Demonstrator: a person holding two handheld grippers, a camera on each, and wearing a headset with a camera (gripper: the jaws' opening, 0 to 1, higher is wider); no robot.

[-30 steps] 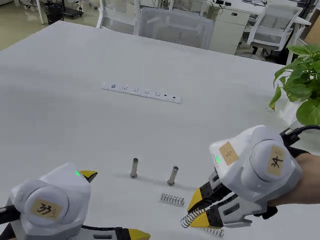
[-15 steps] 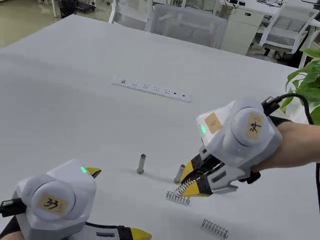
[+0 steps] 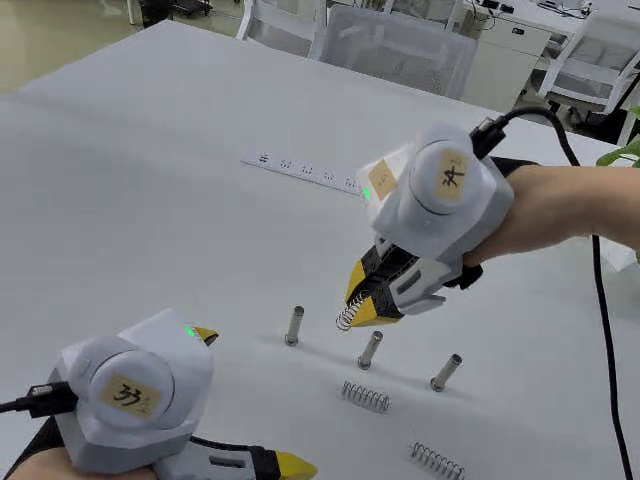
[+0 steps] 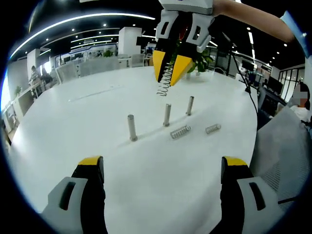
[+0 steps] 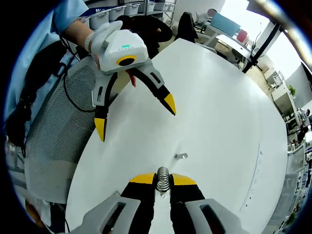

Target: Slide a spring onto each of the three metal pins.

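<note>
Three upright metal pins stand in a row on the white table. My right gripper is shut on a spring, which hangs from its tips just above and left of the middle pin. Two more springs lie flat in front of the pins. My left gripper stays low at the near left, open and holding nothing. In the left gripper view the held spring dangles over the middle pin. In the right gripper view the spring sits between the tips, a pin top just beyond.
A white power strip lies farther back on the table. Mesh chairs stand past the far edge. A black cable trails from the right gripper along the table's right side. A green plant leaf shows at the right edge.
My right gripper has lifted the spring off the table and carried it up and left, from beside the loose springs to above the middle pin. The left gripper has stayed in place.
</note>
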